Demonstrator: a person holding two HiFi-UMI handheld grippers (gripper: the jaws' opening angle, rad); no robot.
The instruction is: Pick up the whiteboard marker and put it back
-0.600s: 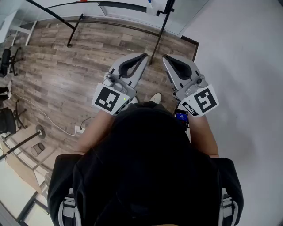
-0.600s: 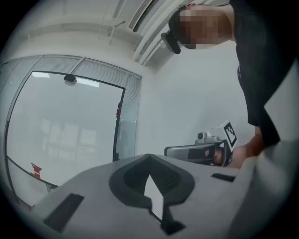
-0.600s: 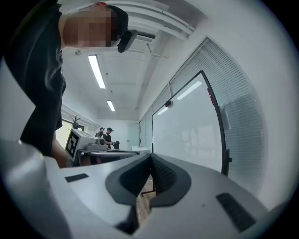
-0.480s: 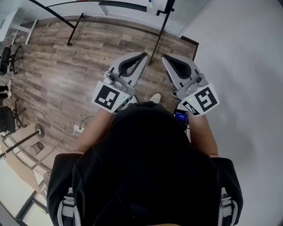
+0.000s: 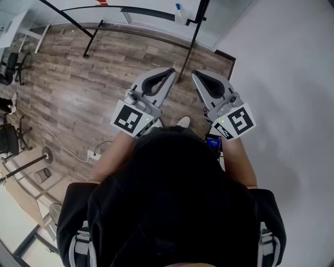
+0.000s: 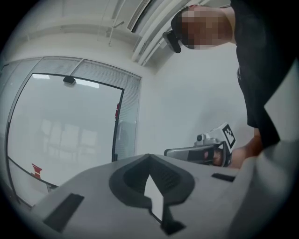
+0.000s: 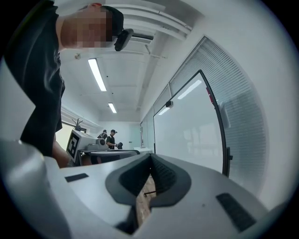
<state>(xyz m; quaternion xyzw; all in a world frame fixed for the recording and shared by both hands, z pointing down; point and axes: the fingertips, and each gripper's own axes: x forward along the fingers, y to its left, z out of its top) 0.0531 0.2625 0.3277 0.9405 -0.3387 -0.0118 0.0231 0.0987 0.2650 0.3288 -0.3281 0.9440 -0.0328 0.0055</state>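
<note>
Both grippers are held out in front of the person's chest, above the wood floor. My left gripper (image 5: 169, 71) and right gripper (image 5: 195, 73) are shut with nothing between the jaws, tips about a hand's width apart. The left gripper (image 6: 149, 157) faces a whiteboard (image 6: 70, 126) with a small red item (image 6: 35, 169) at its lower edge. In the head view the whiteboard (image 5: 146, 11) stands at the top, with a small blue marker-like item (image 5: 178, 7) on it. The right gripper (image 7: 150, 157) points along the whiteboard (image 7: 191, 130).
Black stand poles (image 5: 189, 44) reach the floor just ahead of the gripper tips. A white wall (image 5: 292, 78) runs along the right. Office chairs (image 5: 8, 70), a floor cable (image 5: 57, 141) and a power strip (image 5: 94, 154) lie at the left. Two people (image 7: 108, 137) stand far off.
The head view has tipped slightly, so both grippers sit a little lower in the frame and more of the whiteboard shows. Both grippers stay shut and empty.
</note>
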